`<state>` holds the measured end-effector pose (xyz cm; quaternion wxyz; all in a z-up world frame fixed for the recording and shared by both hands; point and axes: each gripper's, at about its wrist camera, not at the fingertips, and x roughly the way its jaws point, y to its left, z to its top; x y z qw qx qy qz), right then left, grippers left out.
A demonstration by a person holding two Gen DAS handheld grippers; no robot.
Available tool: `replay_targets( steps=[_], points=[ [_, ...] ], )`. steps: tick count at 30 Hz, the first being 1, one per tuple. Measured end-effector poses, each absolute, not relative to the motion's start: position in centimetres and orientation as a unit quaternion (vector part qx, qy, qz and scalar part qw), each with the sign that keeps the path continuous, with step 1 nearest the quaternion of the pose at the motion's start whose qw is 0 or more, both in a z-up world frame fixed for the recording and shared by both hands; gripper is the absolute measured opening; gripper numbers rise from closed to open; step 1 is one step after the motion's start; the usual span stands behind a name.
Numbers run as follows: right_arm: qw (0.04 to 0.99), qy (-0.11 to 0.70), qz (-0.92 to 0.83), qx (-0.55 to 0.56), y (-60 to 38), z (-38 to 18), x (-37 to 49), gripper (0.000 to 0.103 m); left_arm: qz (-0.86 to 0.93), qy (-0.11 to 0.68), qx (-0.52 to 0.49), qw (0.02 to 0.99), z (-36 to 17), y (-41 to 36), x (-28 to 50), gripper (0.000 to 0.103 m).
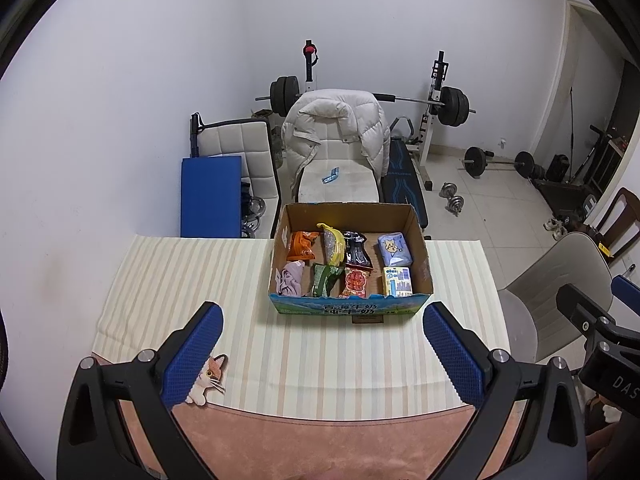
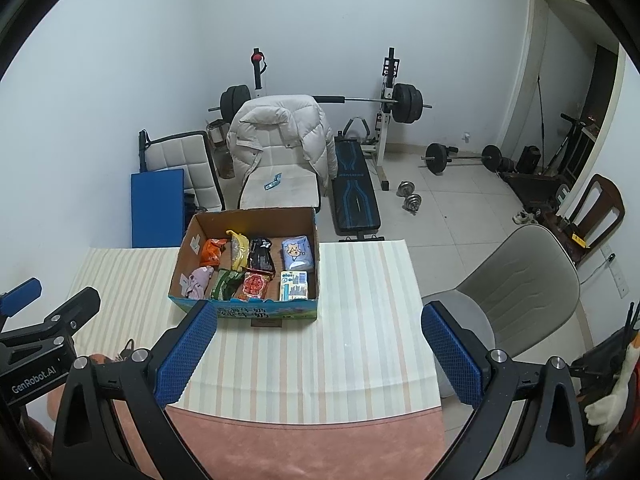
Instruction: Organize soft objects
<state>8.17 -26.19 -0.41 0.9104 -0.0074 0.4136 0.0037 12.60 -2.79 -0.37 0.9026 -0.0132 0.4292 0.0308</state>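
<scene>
A cardboard box (image 1: 420, 248) (image 2: 310, 220) stands at the far edge of the striped tablecloth (image 1: 168, 280) (image 2: 360, 320). Inside lie several soft packs: an orange bag (image 1: 302, 246), a yellow bag (image 1: 334, 242), a black pack (image 1: 357, 250), a blue tissue pack (image 1: 394, 249), a pink cloth (image 1: 290, 279), a green pack (image 1: 325, 279), a red pack (image 1: 355, 282) and a tissue box (image 1: 397, 281). A small cat plush (image 1: 210, 378) lies at the left finger of my left gripper (image 1: 323, 356). My left gripper is open and empty. My right gripper (image 2: 320, 356) is open and empty.
A pink cloth (image 1: 320, 440) covers the table's near edge. A grey chair (image 2: 520, 280) stands to the right. A chair with a white jacket (image 1: 336, 136), a blue mat (image 1: 210, 196), a weight bench and dumbbells stand behind the table. A white plush (image 2: 616, 396) hangs at far right.
</scene>
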Motion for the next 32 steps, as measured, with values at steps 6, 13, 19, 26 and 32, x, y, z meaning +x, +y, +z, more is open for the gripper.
replay_targets(
  steps=[6,13,19,26,32],
  points=[
    [0.911,0.413,0.005,-0.008,-26.22,-0.1,8.04,0.103,0.03,0.429,-0.013,0.903,-0.39,-2.83,12.58,0.103],
    [0.911,0.412,0.004,-0.012,-26.18,0.01,8.14,0.103,0.03,0.431,-0.012,0.902,-0.48,-3.07,12.51,0.103],
    [0.911,0.412,0.008,-0.011,-26.15,0.07,8.31,0.103,0.031,0.432,-0.013,0.901,-0.52,-3.06,12.48,0.103],
    [0.911,0.411,0.009,-0.011,-26.14,0.1,8.38,0.103,0.025,0.436,-0.013,0.9,-0.88,-3.13,12.25,0.103],
    [0.912,0.409,0.011,-0.015,-26.05,0.27,8.87,0.103,0.021,0.434,-0.012,0.9,-0.86,-3.19,12.08,0.103]
  ],
)
